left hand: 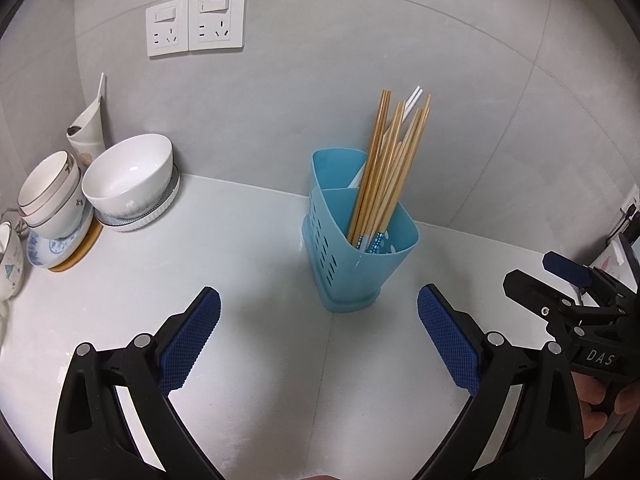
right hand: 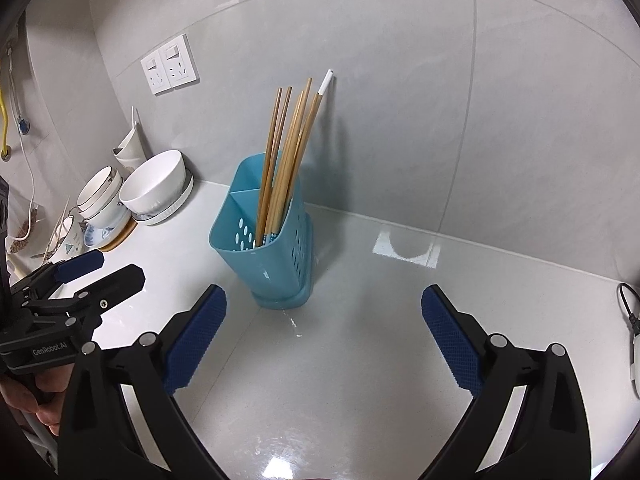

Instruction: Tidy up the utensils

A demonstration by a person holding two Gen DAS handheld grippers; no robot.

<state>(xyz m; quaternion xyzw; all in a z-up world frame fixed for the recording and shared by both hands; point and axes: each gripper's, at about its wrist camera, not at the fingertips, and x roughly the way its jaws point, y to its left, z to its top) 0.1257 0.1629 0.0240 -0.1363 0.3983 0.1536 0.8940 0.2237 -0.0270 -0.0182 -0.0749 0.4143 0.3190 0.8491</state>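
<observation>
A light blue slotted utensil holder (left hand: 360,248) (right hand: 272,256) with two compartments stands on the white counter near the wall. A bundle of bamboo chopsticks (left hand: 392,160) (right hand: 286,152) leans in its front compartment, with a white-tipped pair (left hand: 414,100) among them. My left gripper (left hand: 319,300) is open and empty just in front of the holder. It shows at the left of the right wrist view as the left gripper (right hand: 116,268). My right gripper (right hand: 324,298) is also wide open and empty, a little short of the holder. In the left wrist view it appears at the far right as the right gripper (left hand: 536,276).
Stacked white bowls (left hand: 128,180) (right hand: 154,188) and smaller bowls on plates (left hand: 52,196) crowd the counter's left corner. Two wall sockets (left hand: 196,24) sit above them. A white cable (right hand: 634,328) lies at the right edge. The grey tiled wall is close behind the holder.
</observation>
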